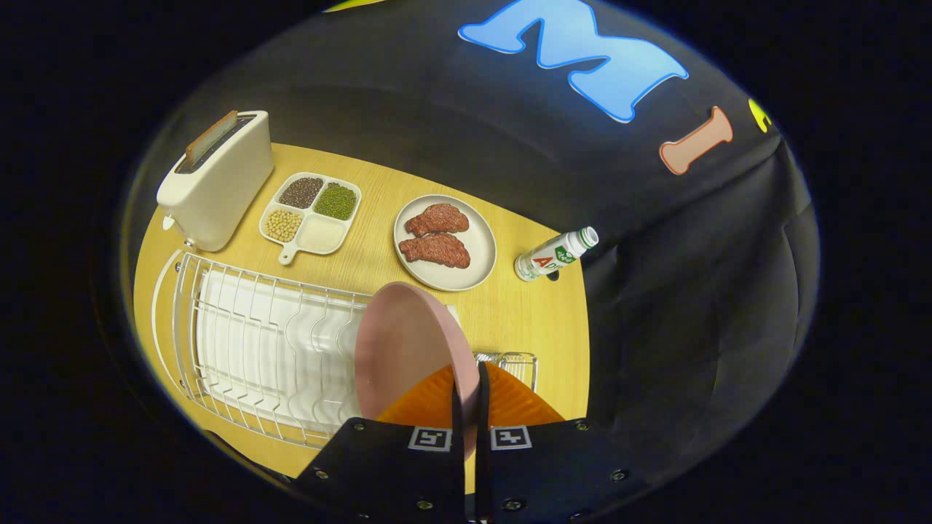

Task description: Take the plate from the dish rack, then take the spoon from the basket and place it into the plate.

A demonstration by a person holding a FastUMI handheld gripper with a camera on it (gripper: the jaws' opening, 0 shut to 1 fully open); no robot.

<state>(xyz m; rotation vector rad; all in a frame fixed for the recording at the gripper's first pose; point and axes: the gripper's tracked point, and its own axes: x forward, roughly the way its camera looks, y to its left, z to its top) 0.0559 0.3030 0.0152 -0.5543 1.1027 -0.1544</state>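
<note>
Surface: round table, light wood grain, w/ black cloth booth wall behind and to the right of it. Landmark = dish rack, white wire over a white drain tray, on the near-left part of the table. Behind rack, far left: cream toaster w/ a slice standing in its slot. Just right of toaster, also behind rack: white 4-compartment tray w/ handle toward rack; dark grains, green beans, pale yellow beans, white grains, one sort per compartment. Further right behind rack: pale plate of meat, two reddish-brown pieces on it. Right of that, well apart from rack, near table edge: small white bottle, green/red label, lying on its side, cap end pointing away to the right. Wire basket sits just right of rack, mostly hidden behind fingers; contents can't be made out. Pink plate: matte, round, plain, standing on edge at rack's right end. Gripper: fingers drawn narrow, one each side of plate rim, clamped on it. Whether the plate's bottom edge rests in the rack's slots or hangs clear: can't tell.
</note>
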